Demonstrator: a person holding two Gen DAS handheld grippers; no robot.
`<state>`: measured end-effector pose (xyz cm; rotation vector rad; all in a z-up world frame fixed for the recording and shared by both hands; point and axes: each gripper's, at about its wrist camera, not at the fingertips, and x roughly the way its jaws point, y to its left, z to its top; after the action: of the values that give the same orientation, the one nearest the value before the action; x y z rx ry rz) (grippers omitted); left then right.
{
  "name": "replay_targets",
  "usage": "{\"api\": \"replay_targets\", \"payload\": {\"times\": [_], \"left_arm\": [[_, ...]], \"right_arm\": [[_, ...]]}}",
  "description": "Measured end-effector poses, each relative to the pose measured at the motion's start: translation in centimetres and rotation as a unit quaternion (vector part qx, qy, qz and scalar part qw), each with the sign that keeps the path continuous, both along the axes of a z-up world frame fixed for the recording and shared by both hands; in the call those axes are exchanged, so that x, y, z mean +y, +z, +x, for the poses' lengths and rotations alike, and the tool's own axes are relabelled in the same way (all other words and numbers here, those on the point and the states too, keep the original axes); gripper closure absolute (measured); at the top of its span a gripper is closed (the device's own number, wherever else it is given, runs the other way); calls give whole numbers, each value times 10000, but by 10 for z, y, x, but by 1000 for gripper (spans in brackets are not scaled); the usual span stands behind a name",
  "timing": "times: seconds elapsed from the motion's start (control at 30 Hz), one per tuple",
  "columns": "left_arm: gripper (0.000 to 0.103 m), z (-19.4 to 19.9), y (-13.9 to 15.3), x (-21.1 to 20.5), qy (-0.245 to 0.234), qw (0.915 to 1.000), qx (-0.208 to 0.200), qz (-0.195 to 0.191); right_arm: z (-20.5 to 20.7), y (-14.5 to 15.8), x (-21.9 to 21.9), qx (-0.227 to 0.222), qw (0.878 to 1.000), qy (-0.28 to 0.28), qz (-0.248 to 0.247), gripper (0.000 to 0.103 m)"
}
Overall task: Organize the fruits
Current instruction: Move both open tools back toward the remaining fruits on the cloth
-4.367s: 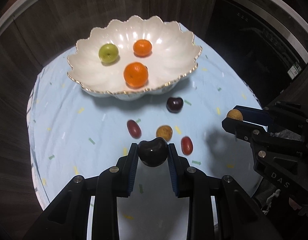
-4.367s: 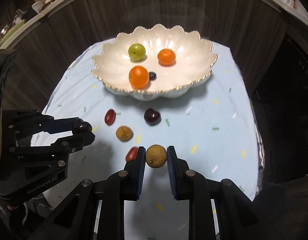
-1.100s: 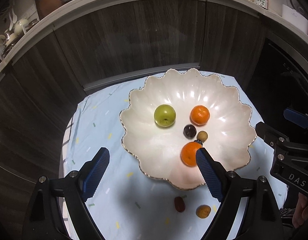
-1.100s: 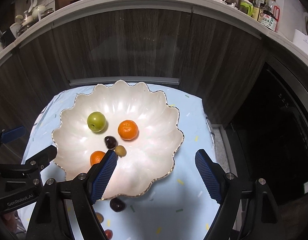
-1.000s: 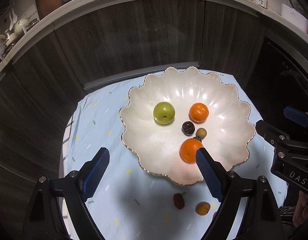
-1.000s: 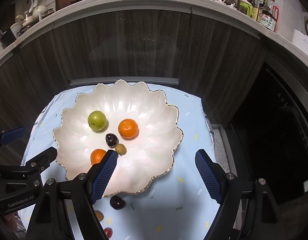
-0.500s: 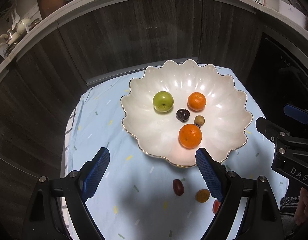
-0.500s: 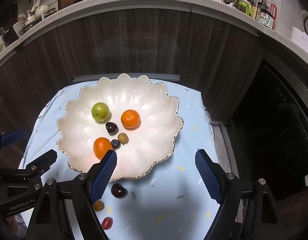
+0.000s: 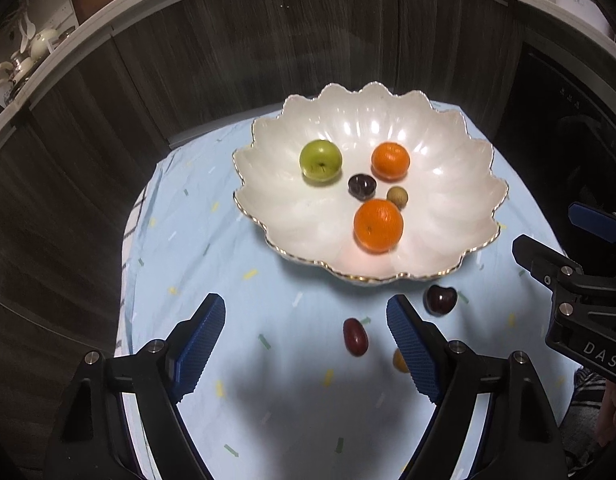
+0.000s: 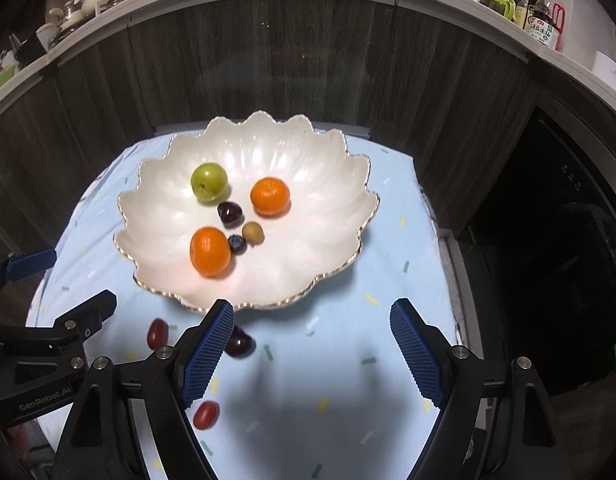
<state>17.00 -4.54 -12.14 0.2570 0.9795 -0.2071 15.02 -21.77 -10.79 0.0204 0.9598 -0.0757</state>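
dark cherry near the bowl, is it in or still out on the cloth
Out. The dark cherry lies on the blue cloth just outside the bowl's rim.

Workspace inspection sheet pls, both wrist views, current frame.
Surface: pale blue tablecloth with confetti print.
Job's things: scalloped white bowl holds green fruit, two oranges, dark cherry, tan longan, blueberry. On cloth: cherry, two red grapes, tan fruit, part hidden.
Clutter: nothing seen.
Grippers: left tongs and right tongs open, empty.
Cables: nothing seen.
Surroundings: dark wood cabinets, bottles.
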Motion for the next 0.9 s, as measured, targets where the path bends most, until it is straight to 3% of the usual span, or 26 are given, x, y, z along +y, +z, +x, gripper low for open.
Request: {"api": "replay_targets", "payload": {"times": [0.57, 0.9], "left_arm": [[30, -31, -32, -3, -226, 9992, 327, 37], [30, -50, -45, 29, 97, 9993, 334, 112]], "right_arm": [[-36, -33, 7, 374, 9990, 216, 129, 22], [-46, -50, 40, 548, 9960, 642, 297, 22]]}}
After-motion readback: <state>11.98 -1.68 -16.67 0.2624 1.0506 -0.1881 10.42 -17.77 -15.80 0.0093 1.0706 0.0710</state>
